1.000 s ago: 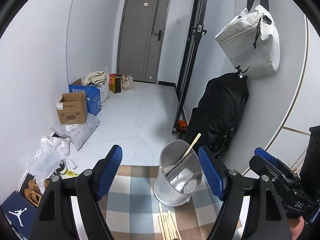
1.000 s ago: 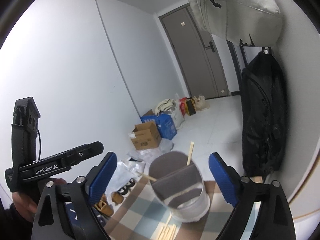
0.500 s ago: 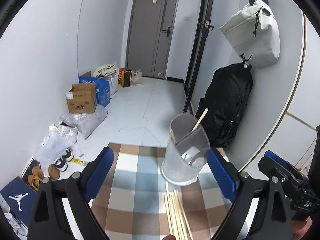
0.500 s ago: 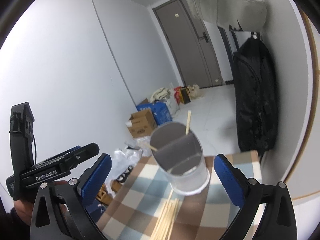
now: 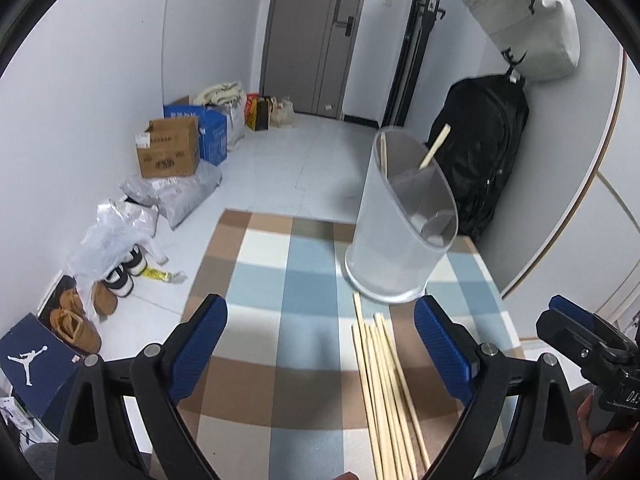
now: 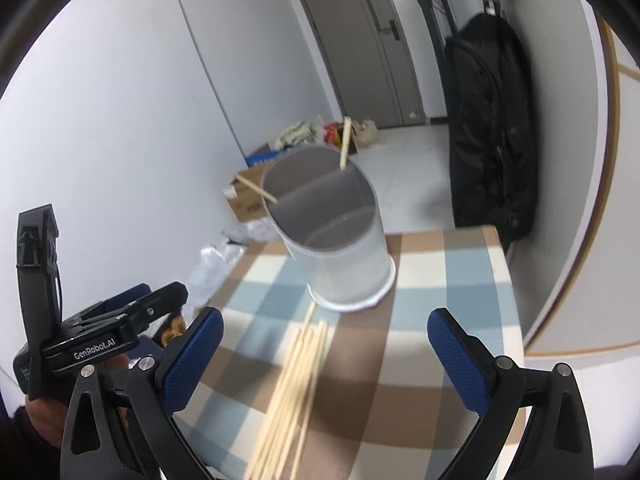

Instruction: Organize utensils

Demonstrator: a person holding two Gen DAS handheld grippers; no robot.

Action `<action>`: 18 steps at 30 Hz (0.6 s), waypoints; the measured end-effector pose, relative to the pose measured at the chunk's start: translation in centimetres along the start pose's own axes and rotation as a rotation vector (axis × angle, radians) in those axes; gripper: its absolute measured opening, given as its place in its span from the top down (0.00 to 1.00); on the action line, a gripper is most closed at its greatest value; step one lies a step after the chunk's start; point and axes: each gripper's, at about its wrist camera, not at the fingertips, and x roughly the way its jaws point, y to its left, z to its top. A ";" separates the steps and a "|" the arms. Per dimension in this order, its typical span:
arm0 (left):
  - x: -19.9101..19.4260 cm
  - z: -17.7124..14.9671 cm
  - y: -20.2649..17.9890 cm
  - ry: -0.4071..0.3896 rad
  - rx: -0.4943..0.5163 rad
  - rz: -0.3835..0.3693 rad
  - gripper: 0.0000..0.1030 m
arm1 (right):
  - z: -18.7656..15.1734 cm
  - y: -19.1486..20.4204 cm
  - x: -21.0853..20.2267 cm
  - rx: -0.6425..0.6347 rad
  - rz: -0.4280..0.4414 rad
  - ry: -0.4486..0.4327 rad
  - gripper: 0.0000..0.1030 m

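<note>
Where checked cloth [image 5: 304, 288] lies, slim wooden chopsticks [image 5: 384, 392] cluster.

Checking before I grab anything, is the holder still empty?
No, two chopsticks already stand in the holder, while the rest lie on the cloth.

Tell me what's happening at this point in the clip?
A person holds two blue-padded tools, the left tool and right tool, both open and empty above a checked tablecloth. A translucent divided plastic holder stands on it with two wooden chopsticks inside. A loose bundle of wooden chopsticks lies on the cloth in front of it, not yet picked up.
</note>
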 end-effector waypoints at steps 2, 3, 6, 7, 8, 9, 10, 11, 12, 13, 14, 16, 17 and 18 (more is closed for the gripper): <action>0.4 -0.4 0.1 0.015 0.003 -0.009 0.11 | -0.5 0.0 0.7 -0.002 0.006 0.031 0.04; 0.7 -0.7 0.1 0.025 0.008 -0.006 0.11 | -0.8 0.0 1.1 -0.005 0.004 0.050 0.06; 1.3 -1.4 0.5 0.047 0.007 0.002 0.11 | -1.5 0.0 2.7 -0.006 -0.001 0.112 0.12; 1.6 -1.6 0.7 0.056 0.007 0.013 0.11 | -1.8 0.0 3.2 -0.006 -0.003 0.131 0.16; 1.9 -1.9 1.0 0.069 0.007 0.022 0.11 | -2.0 0.0 3.8 -0.005 -0.005 0.152 0.18; 2.2 -2.1 1.2 0.081 0.006 0.029 0.11 | -2.2 -0.1 4.3 -0.002 -0.004 0.170 0.21; 2.4 -2.1 1.5 0.089 -0.001 0.038 0.11 | -2.4 -0.1 5.0 0.004 0.000 0.193 0.24; 2.6 -2.1 1.7 0.097 -0.011 0.045 0.11 | -2.5 -0.1 5.8 0.011 -0.001 0.219 0.26; 2.8 -2.1 1.9 0.106 -0.018 0.046 0.11 | -2.7 -0.1 7.5 0.016 -0.002 0.278 0.31; 3.0 -2.1 2.1 0.115 -0.028 0.040 0.11 | -2.8 -0.1 8.0 0.011 0.000 0.294 0.38; 3.1 -2.1 2.3 0.126 -0.038 0.036 0.11 | -2.8 -0.1 8.0 0.011 0.000 0.294 0.41; 3.5 -2.1 2.6 0.145 -0.051 0.035 0.11 | -3.0 0.3 9.5 -0.010 0.001 0.334 0.41; 3.6 -2.1 2.9 0.149 -0.060 0.036 0.11 | -3.0 0.4 10.2 -0.019 0.005 0.345 0.41; 3.7 -2.1 3.1 0.155 -0.069 0.038 0.11 | -3.2 0.5 10.8 -0.032 -0.004 0.359 0.43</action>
